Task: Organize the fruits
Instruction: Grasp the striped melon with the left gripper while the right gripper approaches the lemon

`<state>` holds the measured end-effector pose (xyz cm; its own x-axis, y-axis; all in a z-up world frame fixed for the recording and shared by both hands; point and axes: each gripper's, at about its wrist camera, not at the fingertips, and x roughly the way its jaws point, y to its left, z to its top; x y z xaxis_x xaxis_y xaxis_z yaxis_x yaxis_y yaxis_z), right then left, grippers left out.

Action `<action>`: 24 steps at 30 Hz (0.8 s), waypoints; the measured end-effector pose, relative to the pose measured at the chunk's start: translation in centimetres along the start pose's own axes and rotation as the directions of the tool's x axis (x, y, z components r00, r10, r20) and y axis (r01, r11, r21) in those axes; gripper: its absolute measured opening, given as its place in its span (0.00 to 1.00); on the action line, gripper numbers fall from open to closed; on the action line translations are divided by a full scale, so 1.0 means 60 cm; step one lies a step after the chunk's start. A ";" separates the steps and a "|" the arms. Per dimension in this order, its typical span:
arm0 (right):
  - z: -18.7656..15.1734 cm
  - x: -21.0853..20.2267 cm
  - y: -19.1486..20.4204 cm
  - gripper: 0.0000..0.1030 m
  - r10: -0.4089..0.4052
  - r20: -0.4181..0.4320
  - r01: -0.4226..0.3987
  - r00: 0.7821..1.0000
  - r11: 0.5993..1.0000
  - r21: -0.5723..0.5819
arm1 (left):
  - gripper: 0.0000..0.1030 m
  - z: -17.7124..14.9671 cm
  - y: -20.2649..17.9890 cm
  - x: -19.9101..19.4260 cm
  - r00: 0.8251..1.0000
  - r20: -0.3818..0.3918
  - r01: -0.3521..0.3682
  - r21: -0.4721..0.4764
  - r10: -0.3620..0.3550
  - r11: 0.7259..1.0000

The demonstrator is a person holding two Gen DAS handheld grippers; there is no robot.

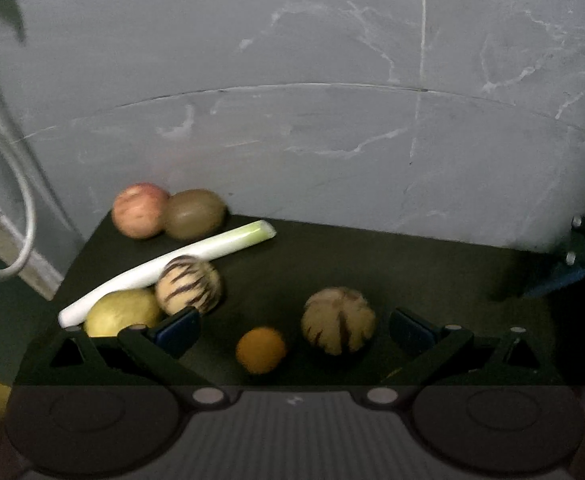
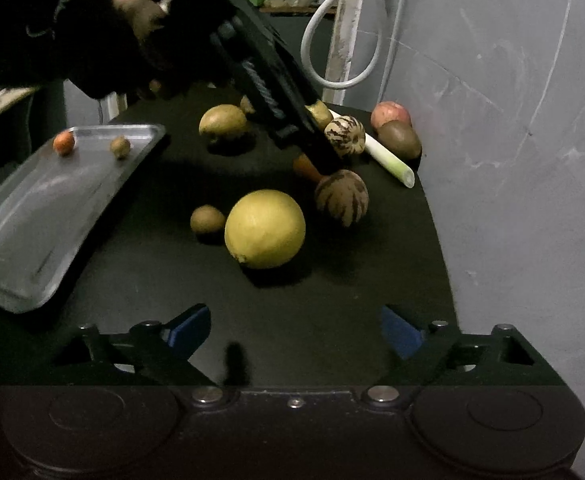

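Note:
In the left wrist view my left gripper [image 1: 294,332] is open above the black table [image 1: 432,272]. A small orange fruit [image 1: 261,350] and a striped round fruit [image 1: 338,320] lie between its fingers, untouched. A second striped fruit [image 1: 188,284], a yellow fruit [image 1: 122,312], a leek [image 1: 164,268], an apple [image 1: 140,210] and a kiwi [image 1: 194,214] lie to the left. My right gripper [image 2: 294,330] stands open and empty, short of a large yellow fruit [image 2: 264,228] and a small kiwi [image 2: 207,219]. The left gripper [image 2: 320,158] hangs over the striped fruit [image 2: 341,197].
A metal tray [image 2: 32,240] at the left holds a small orange fruit [image 2: 63,143] and a small brown fruit [image 2: 120,146]. A yellow-green fruit [image 2: 223,120] lies behind. A person's hand [image 2: 140,8] holds the left gripper. A grey wall [image 2: 512,160] borders the table; a white cable [image 2: 332,40] hangs there.

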<state>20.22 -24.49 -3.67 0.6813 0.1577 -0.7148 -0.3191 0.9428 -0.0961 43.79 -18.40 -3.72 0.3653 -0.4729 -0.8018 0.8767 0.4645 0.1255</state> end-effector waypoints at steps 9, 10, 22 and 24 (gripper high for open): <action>0.012 0.024 -0.007 0.79 0.048 0.037 -0.052 0.998 0.990 0.128 | 0.86 0.017 0.016 0.047 0.994 -0.063 0.089 -0.018 -0.090 0.996; 0.014 0.026 -0.007 0.78 0.052 0.039 -0.057 0.998 0.989 0.137 | 0.84 0.018 0.019 0.051 0.993 -0.070 0.097 -0.024 -0.098 0.995; 0.032 0.072 -0.003 0.71 0.088 0.053 -0.096 0.995 0.976 0.196 | 0.72 0.018 0.039 0.067 0.982 -0.081 0.164 -0.087 -0.171 0.983; 0.035 0.080 -0.003 0.69 0.087 0.056 -0.097 0.995 0.971 0.219 | 0.69 0.019 0.040 0.069 0.980 -0.077 0.177 -0.098 -0.184 0.979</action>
<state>24.90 -23.31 -5.64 0.6866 0.2556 -0.6806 -0.2322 0.9642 0.1279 47.76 -20.12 -6.09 0.1721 -0.4911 -0.8539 0.8924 0.4448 -0.0760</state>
